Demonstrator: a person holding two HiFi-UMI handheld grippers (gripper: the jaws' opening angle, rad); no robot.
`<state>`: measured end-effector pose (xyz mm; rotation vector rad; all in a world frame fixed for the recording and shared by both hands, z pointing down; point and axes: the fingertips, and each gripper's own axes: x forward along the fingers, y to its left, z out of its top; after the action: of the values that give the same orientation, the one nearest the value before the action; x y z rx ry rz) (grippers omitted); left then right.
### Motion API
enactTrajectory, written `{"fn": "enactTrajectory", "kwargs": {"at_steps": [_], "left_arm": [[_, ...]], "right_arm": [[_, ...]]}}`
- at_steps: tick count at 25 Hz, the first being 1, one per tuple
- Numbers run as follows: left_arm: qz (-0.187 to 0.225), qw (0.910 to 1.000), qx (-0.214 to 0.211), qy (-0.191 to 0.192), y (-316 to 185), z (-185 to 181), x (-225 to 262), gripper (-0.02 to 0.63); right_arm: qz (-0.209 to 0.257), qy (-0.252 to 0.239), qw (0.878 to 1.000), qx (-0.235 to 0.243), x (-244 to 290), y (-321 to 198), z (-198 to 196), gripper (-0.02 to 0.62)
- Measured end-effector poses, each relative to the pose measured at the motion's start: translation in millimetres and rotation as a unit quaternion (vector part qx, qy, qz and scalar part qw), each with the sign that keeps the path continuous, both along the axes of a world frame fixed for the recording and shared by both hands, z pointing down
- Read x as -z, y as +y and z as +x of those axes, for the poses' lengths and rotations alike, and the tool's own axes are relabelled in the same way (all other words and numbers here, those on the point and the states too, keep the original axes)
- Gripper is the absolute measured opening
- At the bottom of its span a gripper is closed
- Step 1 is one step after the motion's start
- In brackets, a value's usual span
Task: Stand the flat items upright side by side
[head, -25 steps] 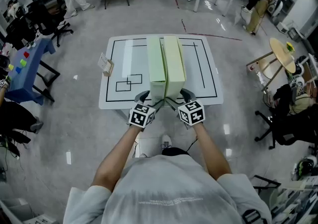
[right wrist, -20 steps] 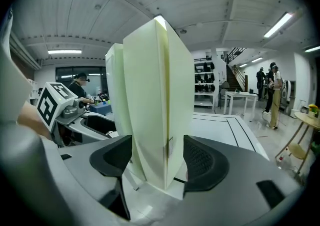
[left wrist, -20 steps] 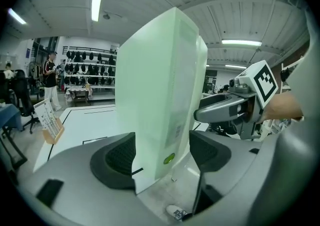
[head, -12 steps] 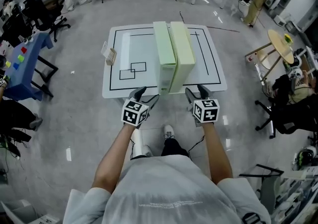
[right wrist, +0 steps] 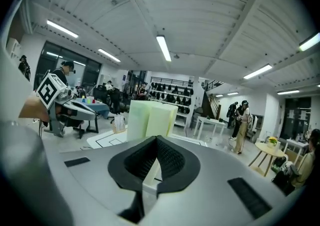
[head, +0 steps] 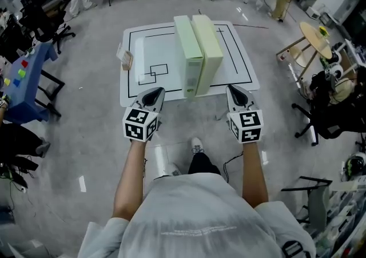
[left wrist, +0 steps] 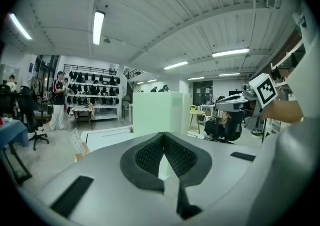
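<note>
since both flat items already look upright, the step in hand is, by my reading, simply leaving them alone without a knock. the left box (head: 188, 51) and the right box (head: 207, 48), both pale green, stand on their long edges at the middle of the white surface (head: 143, 51), side by side with broad faces touching or very nearly so, their near ends close to the surface's near edge. the left gripper (head: 152, 98) hangs just off that near edge toward the surface's left corner, and the right gripper (head: 238, 96) just off it toward the right corner, each apart from the boxes. each gripper's jaws have just been closing and now sit pad against pad, with nothing between them. to finish well, keep both grippers off the surface's near edge and avoid sweeping across it, since tall, thin boxes would likely tip sideways from a light brush. if the near ends need squaring, press low on the outer faces from both sides together. a small card stand (head: 124, 60) at the surface's left edge is out of the way.
</note>
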<state>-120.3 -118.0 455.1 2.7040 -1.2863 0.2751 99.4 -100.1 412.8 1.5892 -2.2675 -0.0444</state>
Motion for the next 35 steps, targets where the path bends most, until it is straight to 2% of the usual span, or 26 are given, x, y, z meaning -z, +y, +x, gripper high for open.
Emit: {"fn": "enactTrajectory", "kwargs": {"at_steps": [4, 8, 11, 14, 22, 35], "left_arm": [[0.050, 0.9985, -0.008, -0.021, 9, -2, 45, 0.020], [0.089, 0.9957, -0.006, -0.023, 15, -7, 89, 0.020], [0.127, 0.9904, -0.016, -0.052, 27, -7, 120, 0.020], [0.152, 0.9864, -0.024, -0.056, 34, -6, 145, 0.020], [0.175, 0.9826, -0.020, -0.060, 36, -11, 166, 0.020], [0.156, 0.9853, -0.023, -0.065, 26, -14, 149, 0.020]], "right_arm": [[0.035, 0.010, 0.999, 0.008, 42, 9, -8, 0.028], [0.070, 0.023, 0.997, 0.022, 79, 10, -18, 0.028], [0.089, 0.014, 0.996, 0.029, 104, 16, -26, 0.028], [0.107, 0.015, 0.993, 0.042, 123, 19, -36, 0.028], [0.115, 0.017, 0.991, 0.061, 132, 15, -48, 0.028], [0.097, 0.027, 0.992, 0.071, 115, 8, -51, 0.028]]}}
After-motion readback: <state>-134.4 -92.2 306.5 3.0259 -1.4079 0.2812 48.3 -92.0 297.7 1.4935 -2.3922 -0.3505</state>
